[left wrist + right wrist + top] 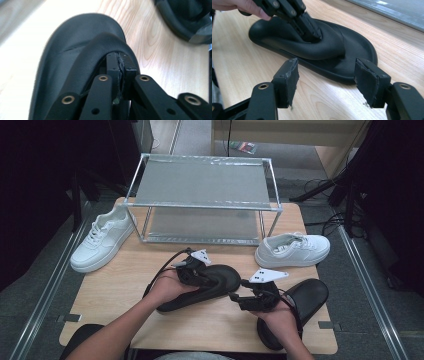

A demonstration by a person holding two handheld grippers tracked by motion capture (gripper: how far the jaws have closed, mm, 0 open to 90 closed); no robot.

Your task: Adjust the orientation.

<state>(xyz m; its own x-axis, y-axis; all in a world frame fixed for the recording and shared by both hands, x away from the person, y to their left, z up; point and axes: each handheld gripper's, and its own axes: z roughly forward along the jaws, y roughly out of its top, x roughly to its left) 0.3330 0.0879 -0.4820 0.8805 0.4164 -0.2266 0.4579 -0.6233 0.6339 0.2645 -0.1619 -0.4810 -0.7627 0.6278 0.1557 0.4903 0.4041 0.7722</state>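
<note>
The left gripper [206, 276] has its jaws pinched almost together under the strap of a black slide sandal [200, 287], with no strap material clearly between the pads. That sandal lies flat on the table [120, 290], just in front of the metal shoe rack [202, 200]. The right gripper [239, 298], beside the sandal's toe, holds its jaws spread wide over bare wood, grasping nothing. A second black slide sandal [305, 295] lies under the right hand. White sneakers [102, 240] stand at each end of the rack.
</note>
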